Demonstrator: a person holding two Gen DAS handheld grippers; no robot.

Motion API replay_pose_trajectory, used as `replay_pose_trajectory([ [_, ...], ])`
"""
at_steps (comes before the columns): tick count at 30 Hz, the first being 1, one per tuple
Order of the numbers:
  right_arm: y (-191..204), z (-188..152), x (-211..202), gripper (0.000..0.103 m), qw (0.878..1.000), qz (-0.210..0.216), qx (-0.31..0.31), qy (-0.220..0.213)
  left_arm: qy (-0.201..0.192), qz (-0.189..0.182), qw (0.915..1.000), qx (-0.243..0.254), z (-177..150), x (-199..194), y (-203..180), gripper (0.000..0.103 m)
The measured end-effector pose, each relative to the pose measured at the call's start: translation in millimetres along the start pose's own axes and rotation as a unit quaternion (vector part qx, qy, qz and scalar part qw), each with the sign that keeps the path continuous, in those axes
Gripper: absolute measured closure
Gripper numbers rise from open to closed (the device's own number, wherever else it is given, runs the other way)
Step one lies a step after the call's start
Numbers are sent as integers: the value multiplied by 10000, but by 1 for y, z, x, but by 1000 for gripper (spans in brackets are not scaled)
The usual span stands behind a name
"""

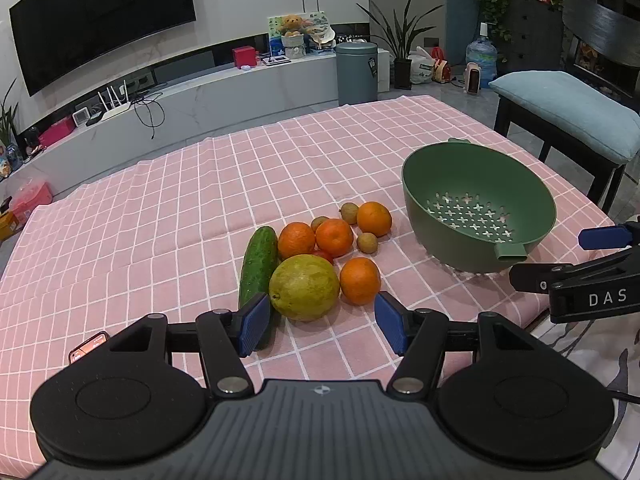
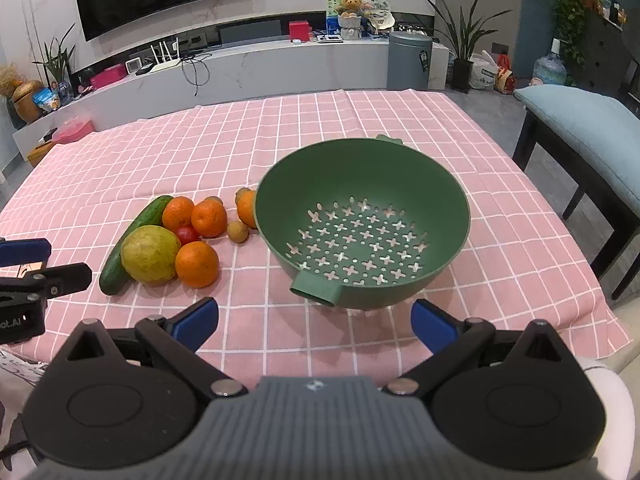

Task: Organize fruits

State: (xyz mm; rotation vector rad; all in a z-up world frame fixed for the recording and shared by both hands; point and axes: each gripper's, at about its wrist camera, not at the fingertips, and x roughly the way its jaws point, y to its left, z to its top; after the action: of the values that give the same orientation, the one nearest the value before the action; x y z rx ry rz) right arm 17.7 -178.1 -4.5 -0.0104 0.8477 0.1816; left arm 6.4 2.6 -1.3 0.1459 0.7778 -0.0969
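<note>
Green colander (image 2: 362,224) empty, just ahead of the right gripper (image 2: 314,322); fruit pile just ahead of the left gripper (image 1: 322,322).
Both spread wide, grasping nothing. Probably heaviest and firm: the yellow-green fruit (image 1: 304,286), best pinched across its middle; oranges (image 1: 360,280) light but prone to rolling, cucumber (image 1: 258,264) smooth.

a home living room: wall television (image 1: 100,16), media console (image 1: 224,92), houseplant (image 2: 464,40), checked tablecloth (image 1: 160,200).
</note>
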Motion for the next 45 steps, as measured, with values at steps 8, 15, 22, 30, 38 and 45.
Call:
replay_pose_trajectory([
  [8, -1, 0, 1, 5, 10000, -1, 70, 5, 8, -12, 10000, -20, 0, -1, -1, 31],
  [15, -1, 1, -1, 5, 10000, -29, 41, -9, 0, -21, 10000, -35, 0, -2, -2, 32],
  [22, 1, 1, -2, 5, 10000, -57, 16, -9, -5, -31, 10000, -50, 0, -3, -1, 31],
  [30, 3, 1, -1, 5, 10000, -56, -9, 6, -6, -56, 9999, -95, 3, -4, 3, 32],
  [38, 4, 1, 0, 5, 10000, -66, -11, 18, 12, -71, 9999, -108, 4, -3, 5, 32],
  [45, 10, 4, 2, 5, 9998, -92, -148, 2, 9, -114, 9999, -86, 5, -2, 9, 32],
])
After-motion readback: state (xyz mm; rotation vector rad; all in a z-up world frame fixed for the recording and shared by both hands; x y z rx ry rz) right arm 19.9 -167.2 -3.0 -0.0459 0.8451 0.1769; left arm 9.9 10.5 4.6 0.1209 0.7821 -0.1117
